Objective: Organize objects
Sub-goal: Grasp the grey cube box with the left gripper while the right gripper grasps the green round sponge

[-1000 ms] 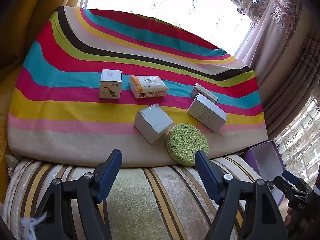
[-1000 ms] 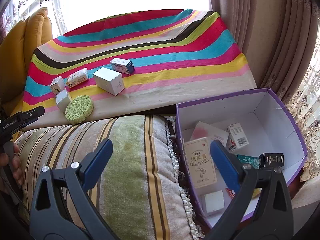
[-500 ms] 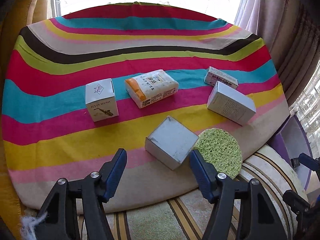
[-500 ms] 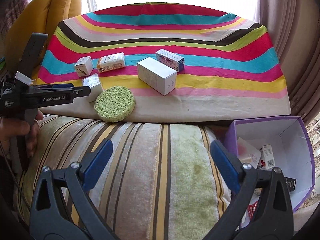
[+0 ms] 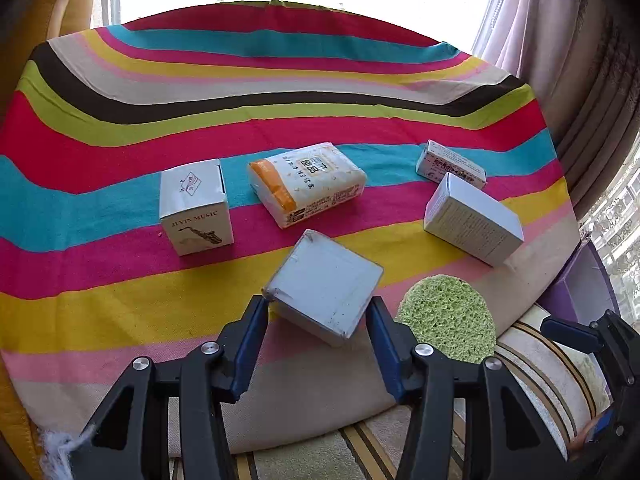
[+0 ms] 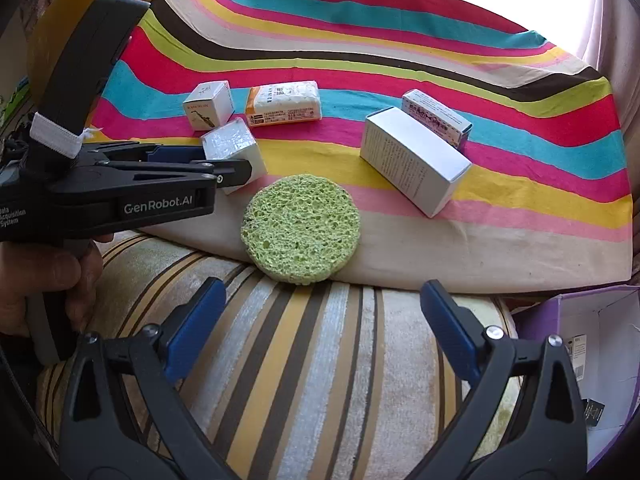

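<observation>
Only the right wrist view shows the purple box's (image 6: 576,320) contents at four o'clock and the wide-open, empty right gripper (image 6: 320,320), while the left gripper (image 5: 316,312) is closing around the grey box (image 5: 324,288).

Left gripper (image 5: 316,312) with blue-padded fingers (image 5: 252,340) closing around a plain grey-white box (image 5: 324,288) that lies tilted between them on a striped cloth (image 5: 120,128). Behind it: a white box printed with a saxophone (image 5: 195,208), an orange-and-white packet (image 5: 306,182), a long white carton (image 5: 472,220) and a small printed box (image 5: 450,164) just beyond it. A round green sponge (image 5: 448,318) lies at the cloth's near edge. Tip of the right gripper (image 5: 576,332) at lower right.
</observation>
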### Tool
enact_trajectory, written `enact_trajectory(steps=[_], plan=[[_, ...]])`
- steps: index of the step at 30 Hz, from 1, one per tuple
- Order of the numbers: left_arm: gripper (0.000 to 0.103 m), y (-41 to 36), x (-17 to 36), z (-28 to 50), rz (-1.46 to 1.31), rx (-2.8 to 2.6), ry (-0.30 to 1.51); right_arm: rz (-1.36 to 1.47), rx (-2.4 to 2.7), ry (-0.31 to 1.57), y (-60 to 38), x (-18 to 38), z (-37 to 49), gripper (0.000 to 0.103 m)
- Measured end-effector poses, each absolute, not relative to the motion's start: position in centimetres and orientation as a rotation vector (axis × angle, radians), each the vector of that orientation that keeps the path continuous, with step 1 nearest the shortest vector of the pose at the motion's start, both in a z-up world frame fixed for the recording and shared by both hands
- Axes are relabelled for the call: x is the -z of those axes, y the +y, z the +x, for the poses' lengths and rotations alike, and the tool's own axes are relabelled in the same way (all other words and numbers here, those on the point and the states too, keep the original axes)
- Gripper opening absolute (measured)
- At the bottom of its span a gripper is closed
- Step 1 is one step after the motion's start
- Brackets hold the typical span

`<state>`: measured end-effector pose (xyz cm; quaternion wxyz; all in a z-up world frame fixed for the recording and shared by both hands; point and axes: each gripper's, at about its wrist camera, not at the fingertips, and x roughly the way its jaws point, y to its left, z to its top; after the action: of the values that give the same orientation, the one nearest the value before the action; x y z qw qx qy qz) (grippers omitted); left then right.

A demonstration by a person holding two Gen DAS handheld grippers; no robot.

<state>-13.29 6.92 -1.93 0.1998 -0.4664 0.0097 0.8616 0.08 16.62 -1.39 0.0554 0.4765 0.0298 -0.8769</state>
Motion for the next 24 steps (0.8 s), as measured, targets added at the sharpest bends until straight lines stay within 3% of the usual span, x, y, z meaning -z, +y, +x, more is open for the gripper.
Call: enact_trajectory(steps=[8, 14, 21, 24], plan=[[0.052, 3.7, 1.4, -12.7, -1.283, -2.504, -0.208, 1.500, 2.643, 0.128, 14.9, 2.5, -2.8, 0.099], [0.052, 3.8, 1.3, -12.3, -1.267, -2.528, -0.237, 1.573, 2.619, 0.162, 14.4, 3.8, -4.3, 0.097], [0.052, 4.1, 1.1, -11.3, -1.262, -2.534, -0.244, 1.564, 2.608, 0.119, 14.7, 3.8, -4.6, 0.083], [0.052, 4.3, 0.8, -10.5, -1.258, -2.530, -0.252, 1.558, 2.609, 0.118, 14.9, 3.7, -4.0, 0.083]])
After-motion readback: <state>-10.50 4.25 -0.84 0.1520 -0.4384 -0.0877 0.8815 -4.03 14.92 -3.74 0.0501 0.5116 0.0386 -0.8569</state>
